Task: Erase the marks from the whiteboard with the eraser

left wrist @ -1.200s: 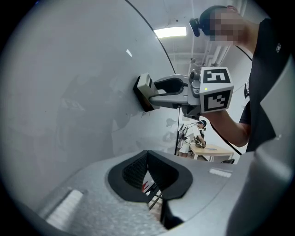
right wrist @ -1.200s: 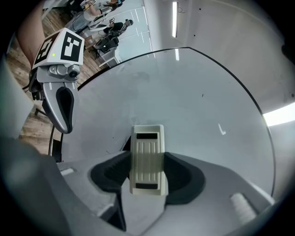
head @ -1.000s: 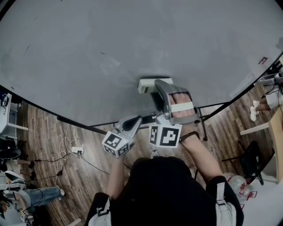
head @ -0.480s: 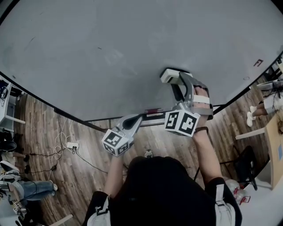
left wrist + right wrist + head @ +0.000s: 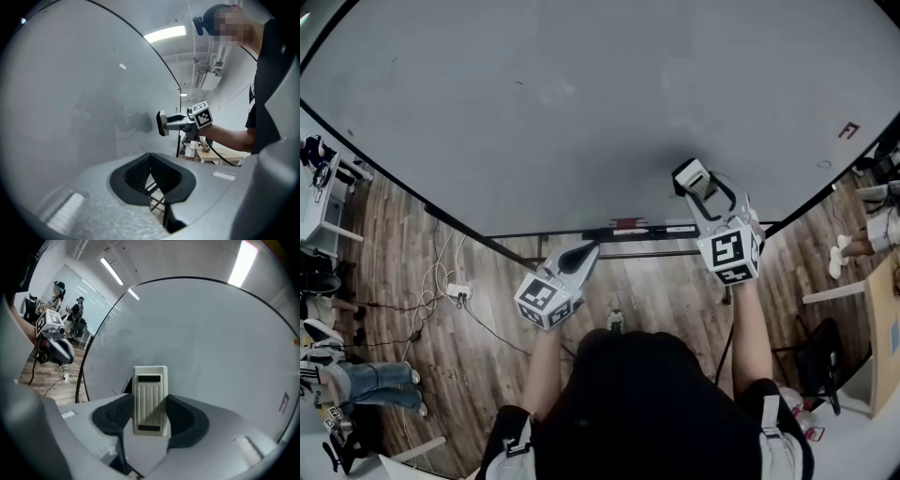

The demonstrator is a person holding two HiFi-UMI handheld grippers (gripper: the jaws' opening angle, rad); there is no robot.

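The whiteboard (image 5: 581, 112) fills the upper head view, grey and mostly bare. Faint smudges (image 5: 555, 91) show near its top middle and a small red mark (image 5: 848, 131) at its right edge. My right gripper (image 5: 701, 187) is shut on the cream eraser (image 5: 691, 175), low on the board's right part. In the right gripper view the ribbed eraser (image 5: 150, 399) stands upright between the jaws of the right gripper (image 5: 150, 411), with the red mark (image 5: 284, 401) off to the right. My left gripper (image 5: 584, 251) hangs below the board's lower edge, shut and empty (image 5: 150, 161).
The board's tray (image 5: 666, 228) holds a red marker (image 5: 628, 225). Below are wooden floor, cables and a power strip (image 5: 456, 291). A person's legs (image 5: 366, 389) lie at the lower left, a desk (image 5: 886, 300) and a chair (image 5: 825, 347) at the right.
My right gripper has carried the eraser to the right and lower across the board, from its middle toward its lower right. The left gripper has hardly moved.
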